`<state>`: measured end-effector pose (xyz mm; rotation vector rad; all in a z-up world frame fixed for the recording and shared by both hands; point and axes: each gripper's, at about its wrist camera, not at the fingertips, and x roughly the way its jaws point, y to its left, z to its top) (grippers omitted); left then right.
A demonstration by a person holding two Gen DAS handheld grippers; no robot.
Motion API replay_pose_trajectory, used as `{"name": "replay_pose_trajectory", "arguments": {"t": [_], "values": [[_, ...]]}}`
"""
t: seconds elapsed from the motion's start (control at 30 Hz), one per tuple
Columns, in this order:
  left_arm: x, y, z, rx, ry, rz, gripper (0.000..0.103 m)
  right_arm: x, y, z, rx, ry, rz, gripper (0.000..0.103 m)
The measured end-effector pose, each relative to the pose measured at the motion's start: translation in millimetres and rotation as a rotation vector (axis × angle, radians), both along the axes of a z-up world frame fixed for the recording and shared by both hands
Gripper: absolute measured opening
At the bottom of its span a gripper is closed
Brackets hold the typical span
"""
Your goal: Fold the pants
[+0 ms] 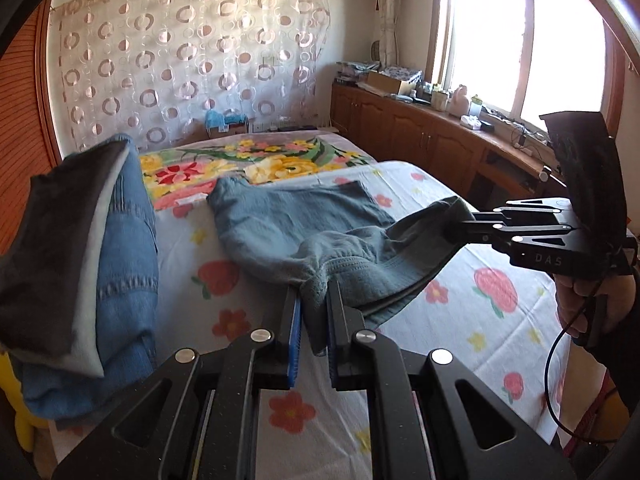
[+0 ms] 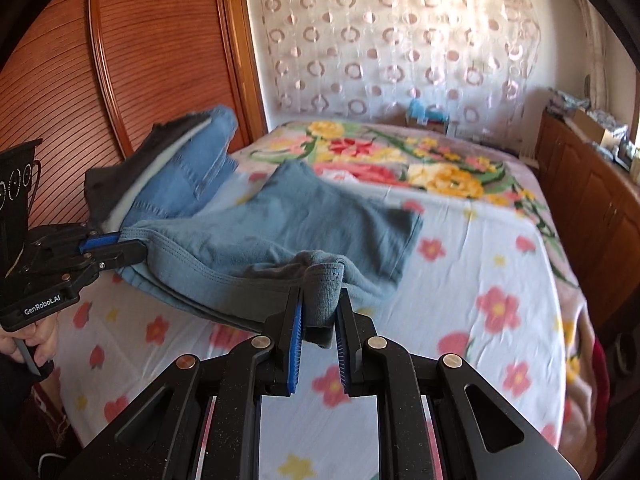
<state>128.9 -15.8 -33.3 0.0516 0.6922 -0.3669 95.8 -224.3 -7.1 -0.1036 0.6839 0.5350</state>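
My left claw point(image 1: 314, 304) and right claw point(image 2: 320, 300) each pinched the waistband of the grey-blue pants point(image 1: 296, 216), stretched above the flowered bed point(image 1: 460, 300)

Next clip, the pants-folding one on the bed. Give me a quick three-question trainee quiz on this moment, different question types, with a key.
1. True or false: both grippers are shut on the same garment.
2. Multiple choice: the stack of folded clothes lies (A) beside the window, (B) at the bed's edge near the wooden slatted door, (C) on the cabinet.
3. Fill in: most of the held garment rests on the ____.

Key
1. True: the left gripper and right gripper each pinch the waistband end of the teal pants.
2. B: the folded stack sits by the slatted door.
3. Bed: on the flowered sheet.
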Motion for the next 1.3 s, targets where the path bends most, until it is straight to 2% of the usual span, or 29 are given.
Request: {"name": "replay_pose_trajectory", "arguments": {"t": [0.07, 0.3, 0.53, 0.67, 0.73, 0.77, 0.8, 1.07, 1.13, 1.2, 1.3], "values": [[-4.1, -0.6, -3.1, -0.002, 0.008, -0.005, 0.012, -14.9, -6.7, -2.4, 0.008, 0.014, 0.001, 0.015], [-27.4, -6.7, -19.3, -0.031, 0.044, -0.019, 0.012, -14.6, -27.0, -11.0, 0.038, 0.063, -0.022, 0.015], [-48.5, -9.1, -29.5, -0.065, 0.076, -0.006, 0.012, -15.6, -19.2, -14.0, 0.049, 0.068, -0.027, 0.015], [-47.4, -8.9, -40.9, -0.054, 0.117, 0.009, 0.021, -0.8, -19.2, -27.1, 0.055, 0.090, -0.039, 0.015], [-47.8, -8.5, -41.1, -0.045, 0.107, 0.025, 0.034, 5.4, -18.6, -30.6, 0.052, 0.097, -0.050, 0.015], [-49.0, -6.5, -41.7, -0.051, 0.099, 0.029, 0.047, 6.4, -18.1, -32.1, 0.045, 0.094, -0.054, 0.015], [-49.2, -4.8, -40.9, -0.064, 0.093, 0.029, 0.048, 8.2, -17.5, -32.9, 0.043, 0.092, -0.057, 0.015], [-43.7, 0.5, -49.7, -0.088, 0.102, 0.099, 0.048, 21.0, -10.8, -34.1, 0.057, 0.043, -0.080, 0.016], [-43.3, 1.9, -53.6, -0.111, 0.120, 0.102, 0.044, 22.8, -8.7, -35.6, 0.059, 0.025, -0.082, 0.016], [-42.6, 3.0, -57.5, -0.129, 0.140, 0.109, 0.036, 23.8, -4.8, -35.7, 0.046, 0.002, -0.082, 0.016], [-44.6, 3.8, -62.4, -0.142, 0.159, 0.120, 0.033, 25.8, -0.7, -37.9, 0.040, -0.013, -0.084, 0.016]]}}
